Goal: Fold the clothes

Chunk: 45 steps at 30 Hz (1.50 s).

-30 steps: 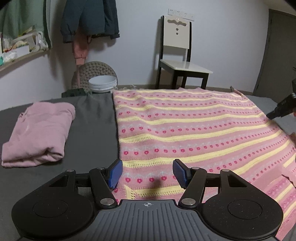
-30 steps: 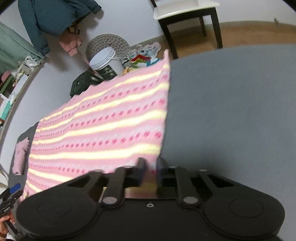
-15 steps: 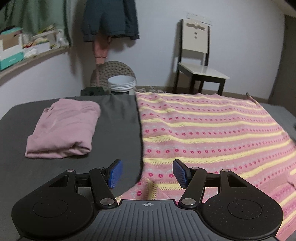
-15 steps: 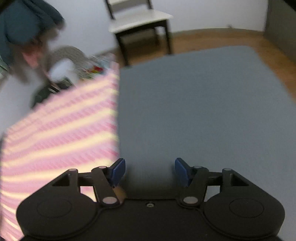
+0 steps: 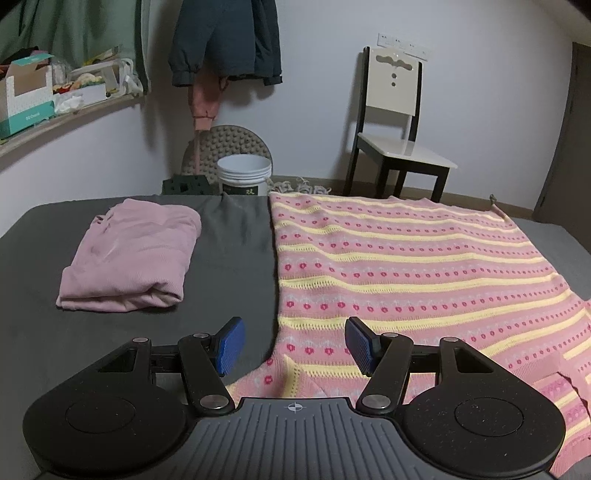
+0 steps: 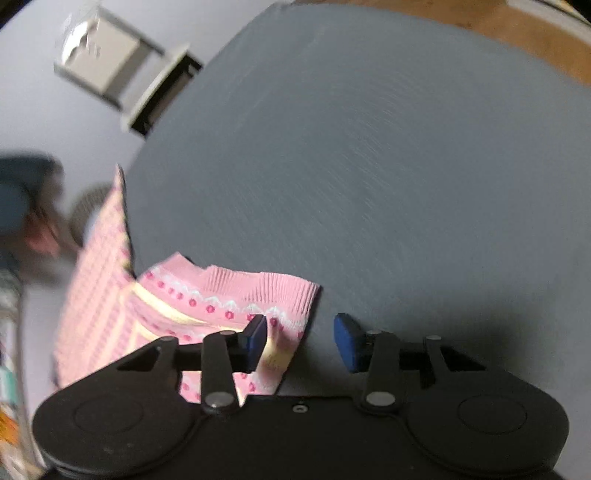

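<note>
A pink knit sweater (image 5: 406, 266) with yellow stripes and red dots lies spread flat on the dark grey bed (image 5: 229, 266). My left gripper (image 5: 291, 349) stands open just above the sweater's near left corner, nothing between its blue pads. A folded plain pink garment (image 5: 133, 258) rests to the left of the sweater. In the blurred right wrist view, my right gripper (image 6: 300, 341) is open over the grey bed; a ribbed cuff or hem of the sweater (image 6: 236, 299) lies just ahead of its left finger, with part of it running under that finger.
Beyond the bed stand a white chair (image 5: 399, 140), a white bucket (image 5: 243, 177) and a round knobbed mat (image 5: 229, 142). Jackets (image 5: 225, 40) hang on the wall. A shelf (image 5: 55, 107) with boxes runs along the left. Wooden floor (image 6: 517, 22) shows in the right wrist view.
The right gripper let go of the sweater's edge, opened, and swung round toward the sweater's ribbed end. The left gripper stayed open and shifted left toward the near left corner.
</note>
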Motion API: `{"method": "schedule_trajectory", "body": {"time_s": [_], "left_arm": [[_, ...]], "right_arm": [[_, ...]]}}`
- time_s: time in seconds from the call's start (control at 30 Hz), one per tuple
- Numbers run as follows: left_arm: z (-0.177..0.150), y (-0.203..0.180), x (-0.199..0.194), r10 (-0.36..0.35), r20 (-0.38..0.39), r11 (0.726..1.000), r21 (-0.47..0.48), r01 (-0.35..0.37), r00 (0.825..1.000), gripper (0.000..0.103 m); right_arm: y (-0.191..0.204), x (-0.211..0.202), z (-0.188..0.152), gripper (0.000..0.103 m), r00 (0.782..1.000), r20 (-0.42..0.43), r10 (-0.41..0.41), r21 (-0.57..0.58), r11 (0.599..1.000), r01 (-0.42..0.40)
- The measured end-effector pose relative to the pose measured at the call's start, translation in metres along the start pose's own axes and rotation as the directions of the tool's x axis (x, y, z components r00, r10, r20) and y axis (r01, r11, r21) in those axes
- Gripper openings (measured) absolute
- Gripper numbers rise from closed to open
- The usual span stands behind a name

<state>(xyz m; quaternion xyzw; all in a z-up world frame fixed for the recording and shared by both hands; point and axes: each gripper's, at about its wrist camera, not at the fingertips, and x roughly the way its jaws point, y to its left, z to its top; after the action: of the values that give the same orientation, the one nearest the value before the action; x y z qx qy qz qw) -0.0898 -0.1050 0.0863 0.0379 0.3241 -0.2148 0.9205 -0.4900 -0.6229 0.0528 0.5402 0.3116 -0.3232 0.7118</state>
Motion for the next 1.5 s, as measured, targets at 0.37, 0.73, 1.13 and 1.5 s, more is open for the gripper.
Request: {"method": "schedule_trajectory", "body": {"time_s": [0.37,0.73,1.13,1.5], "left_arm": [[-0.004,0.011,-0.018,0.039,0.018,0.997,-0.061,-0.038,0.999,0.061],[-0.001,0.011,-0.014,0.008,0.039,0.998,-0.059,-0.006,0.999,0.061],[-0.004,0.028,-0.011,-0.007,0.053,0.991,-0.137,0.014,0.999,0.061],[0.001,0.021,-0.015,-0.033,0.097,0.994,-0.104,0.043,0.995,0.061]], "right_arm": [[0.019,-0.001,-0.004,0.005,0.986,0.151,0.066,-0.024,0.998,-0.063],[0.209,-0.005,-0.054,0.005,0.983,0.065,0.173,-0.456,0.881,-0.125],[0.299,0.128,-0.161,0.006,0.989,-0.105,-0.100,-0.815,0.579,-0.028],[0.257,0.039,-0.076,0.043,0.987,0.156,-0.037,-0.672,0.728,0.134]]}}
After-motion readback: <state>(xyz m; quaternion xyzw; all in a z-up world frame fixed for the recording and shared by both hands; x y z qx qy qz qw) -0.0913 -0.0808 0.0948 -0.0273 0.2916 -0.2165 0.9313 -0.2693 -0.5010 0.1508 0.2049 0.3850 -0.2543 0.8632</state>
